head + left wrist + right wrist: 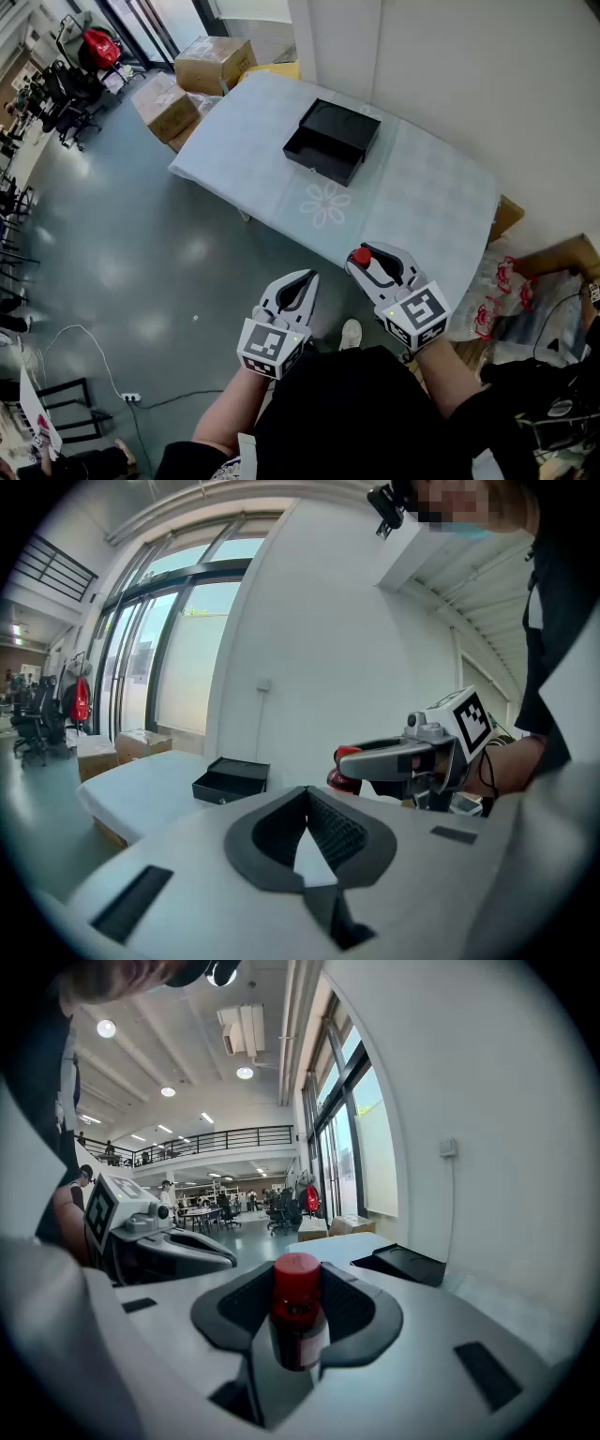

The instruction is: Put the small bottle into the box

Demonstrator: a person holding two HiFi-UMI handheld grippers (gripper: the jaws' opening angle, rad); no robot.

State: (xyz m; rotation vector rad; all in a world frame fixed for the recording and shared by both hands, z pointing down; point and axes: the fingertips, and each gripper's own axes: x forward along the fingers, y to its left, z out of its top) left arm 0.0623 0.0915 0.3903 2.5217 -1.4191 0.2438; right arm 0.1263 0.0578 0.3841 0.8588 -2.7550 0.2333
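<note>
The right hand-held gripper [371, 264] has the small bottle [297, 1312] clamped between its jaws. The dark pads press on either side of the dark body, and the red cap stands clear above the jaw tips, roughly upright in the right gripper view. The left hand-held gripper [298, 287] is held just beside it. Its jaws are closed tip to tip, and only a narrow bare gap shows behind the pads, with nothing in it. In the head view both are held in front of the person's body, the left one over the grey floor [141, 244] and the right one at the near edge of the bench [422, 197], which has a pale cloth over it. The black box [333, 141] sits open on the far part of the bench, well apart from the bottle. Cardboard cartons [214, 61] stand on the floor beyond the bench's far end.
</note>
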